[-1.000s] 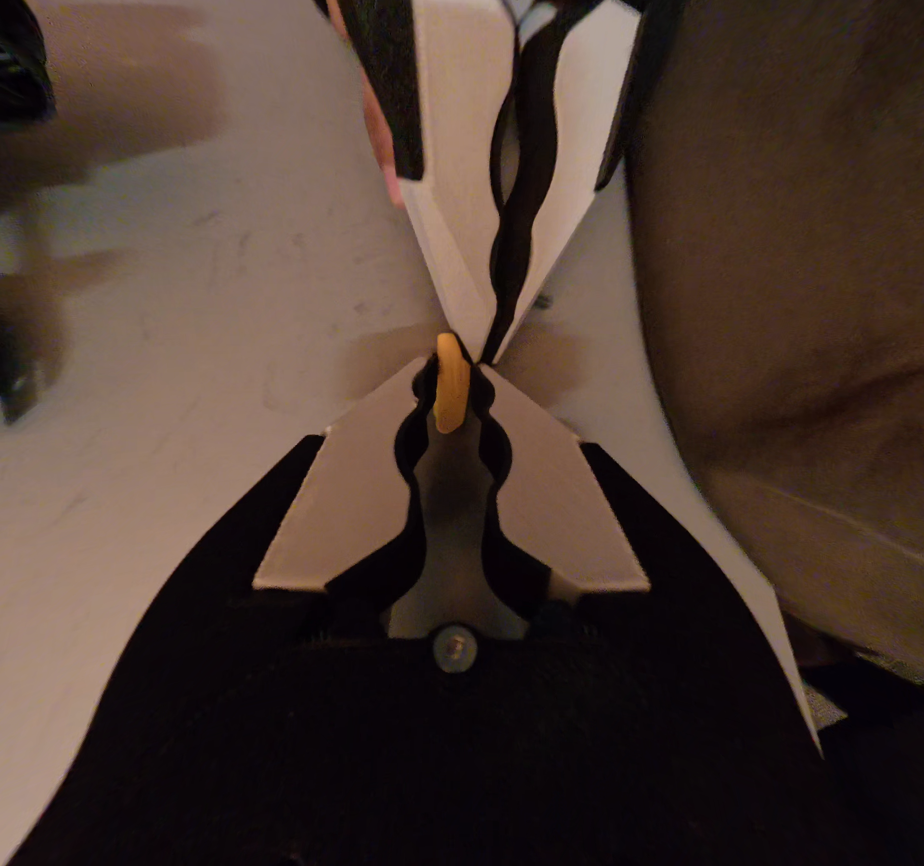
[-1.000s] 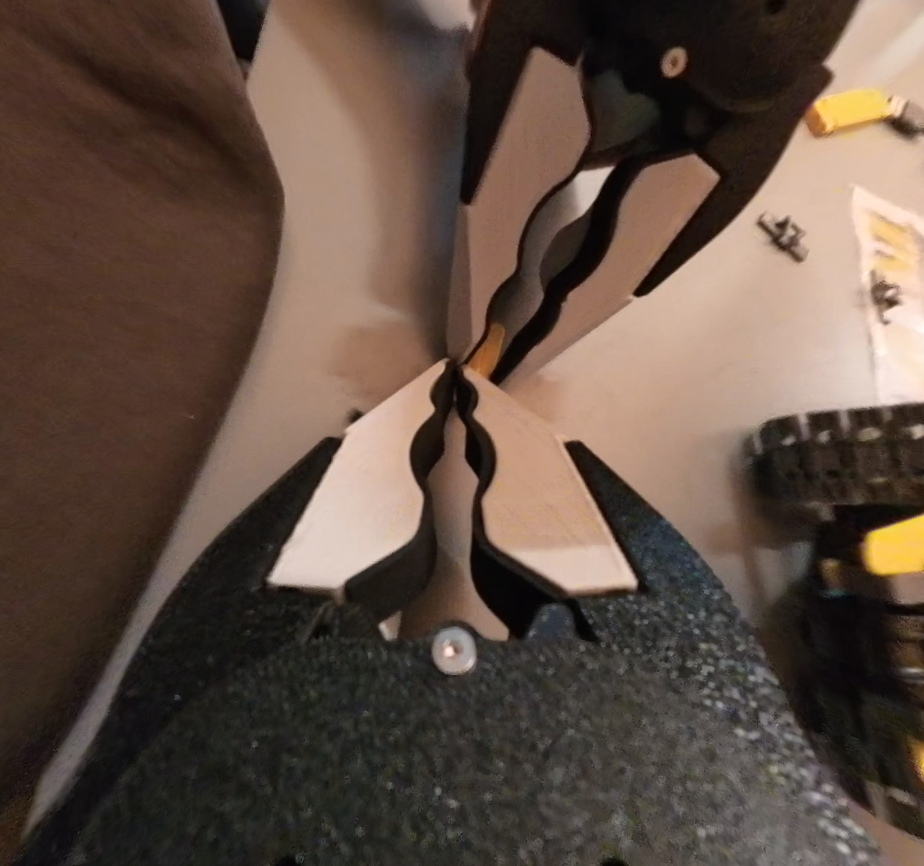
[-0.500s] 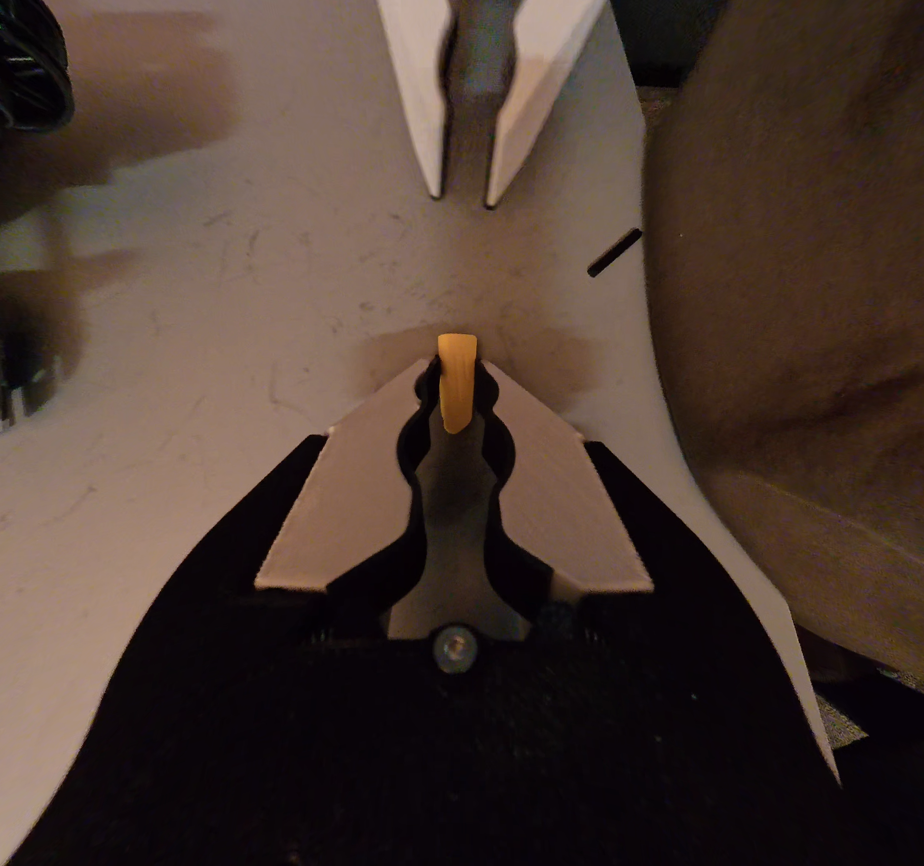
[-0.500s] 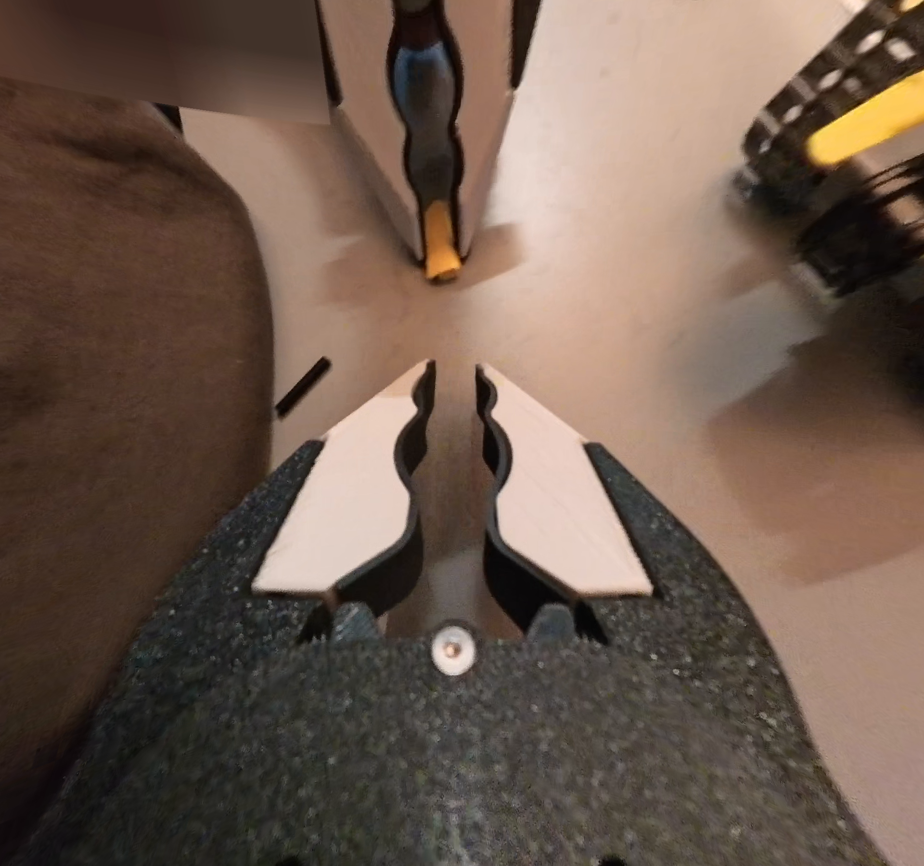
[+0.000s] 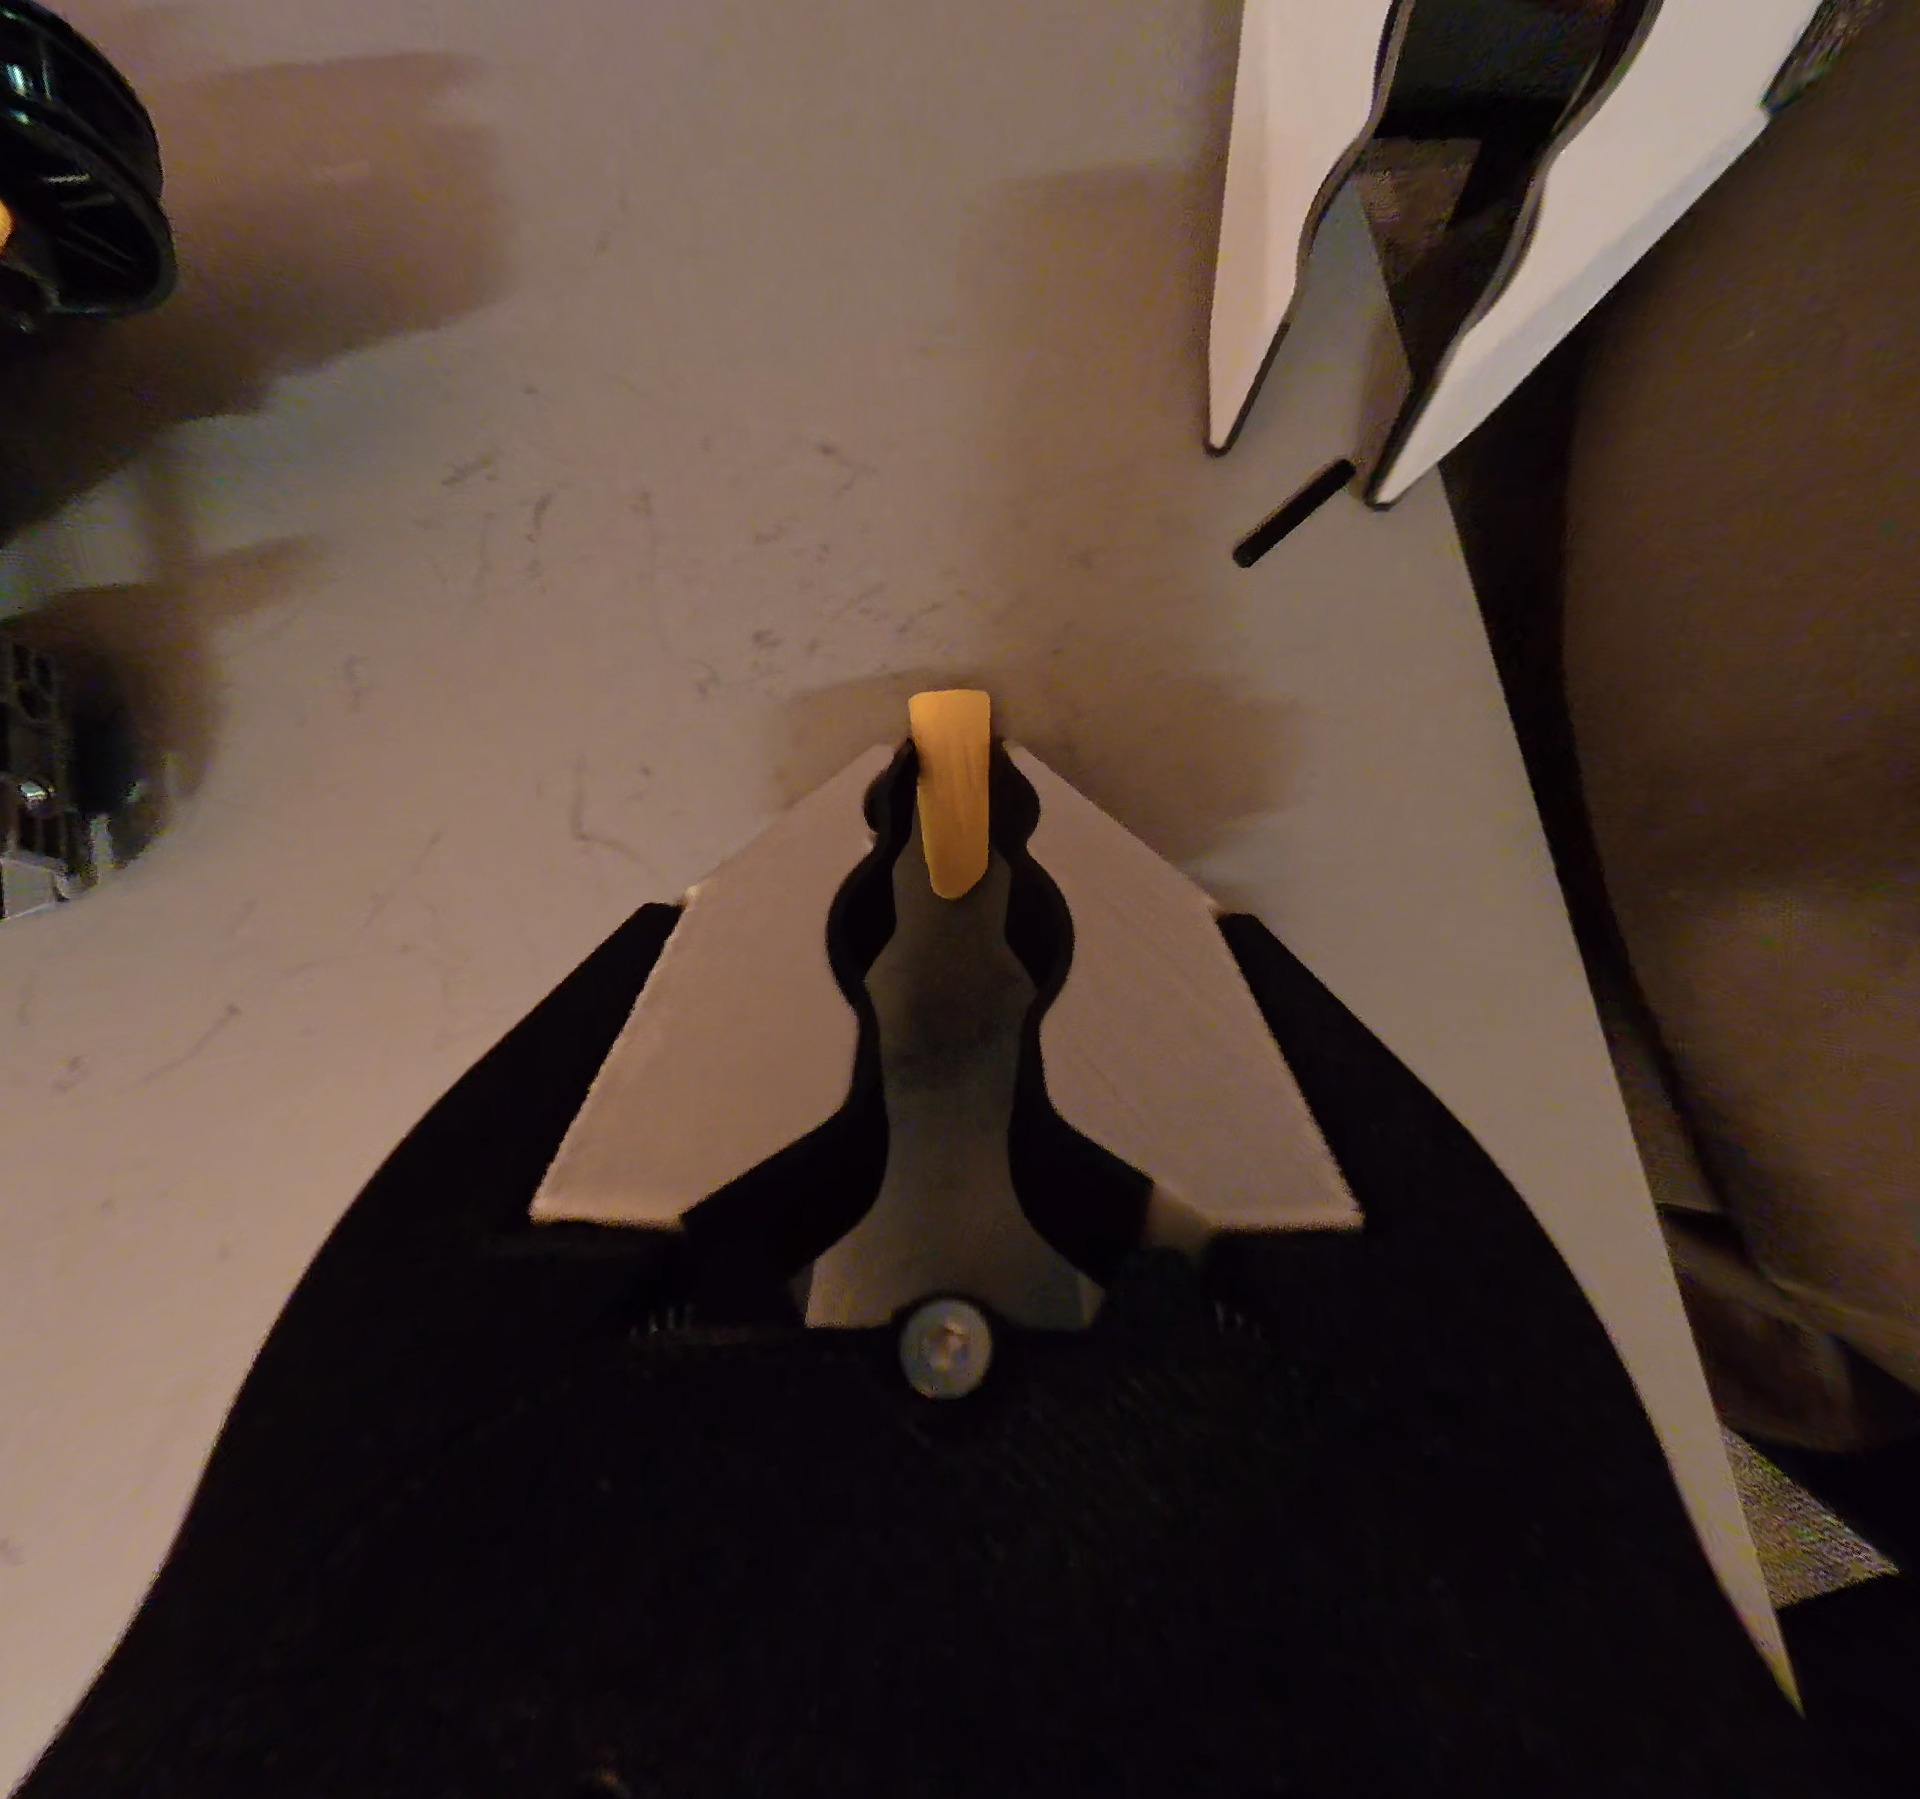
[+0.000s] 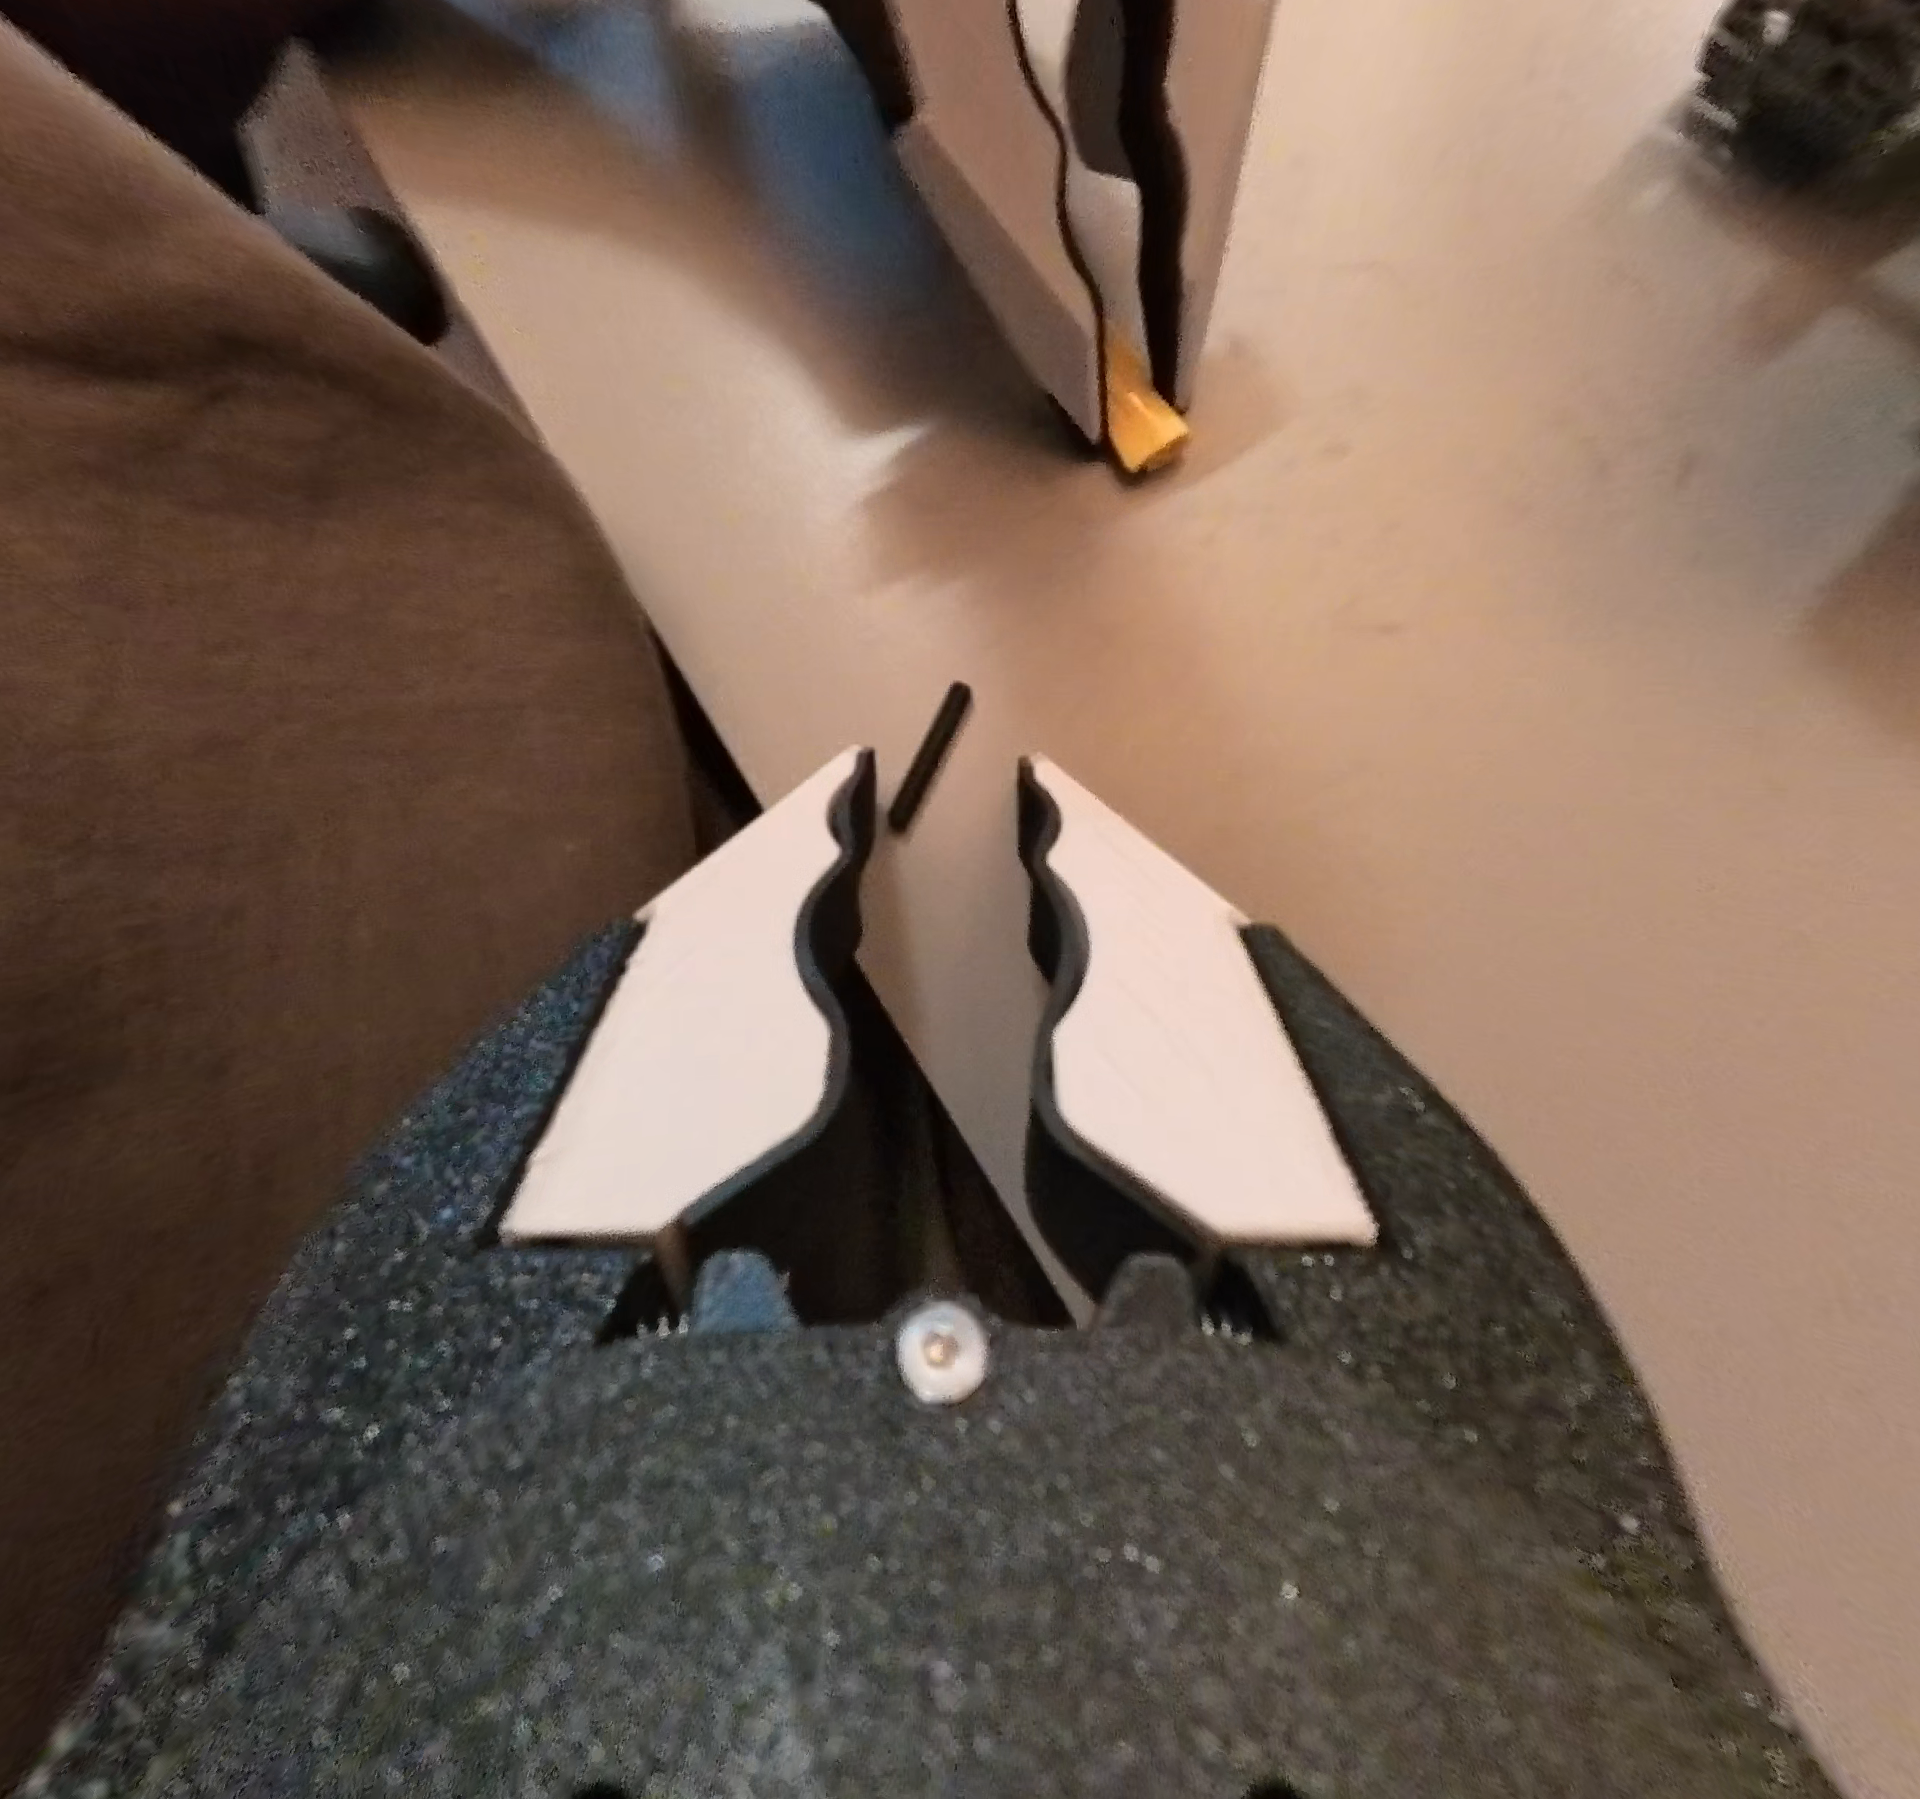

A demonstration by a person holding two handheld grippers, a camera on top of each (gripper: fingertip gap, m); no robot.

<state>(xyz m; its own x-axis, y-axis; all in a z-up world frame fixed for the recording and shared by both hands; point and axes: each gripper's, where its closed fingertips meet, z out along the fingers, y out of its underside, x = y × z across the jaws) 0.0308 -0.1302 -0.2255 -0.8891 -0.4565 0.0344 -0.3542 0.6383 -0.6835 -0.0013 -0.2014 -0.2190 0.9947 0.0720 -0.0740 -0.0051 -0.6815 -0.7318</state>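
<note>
Now | left tongs point(image 5: 951, 747) grip yellow piece point(image 5: 951, 793) | right tongs point(image 6: 940, 778) apart over black pin point(image 6: 928, 757)

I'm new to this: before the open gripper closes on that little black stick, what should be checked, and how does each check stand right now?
1. Right gripper open: ok.
2. Black pin between its fingertips: ok, though it lies close to the left finger.
3. Pin lying flat on the white table: ok.
4. Left gripper shut on the yellow piece: ok.
5. Left gripper apart from the pin: ok.
6. Brown cloth clear of the fingers: cannot tell; it lies near the table edge beside them.
</note>
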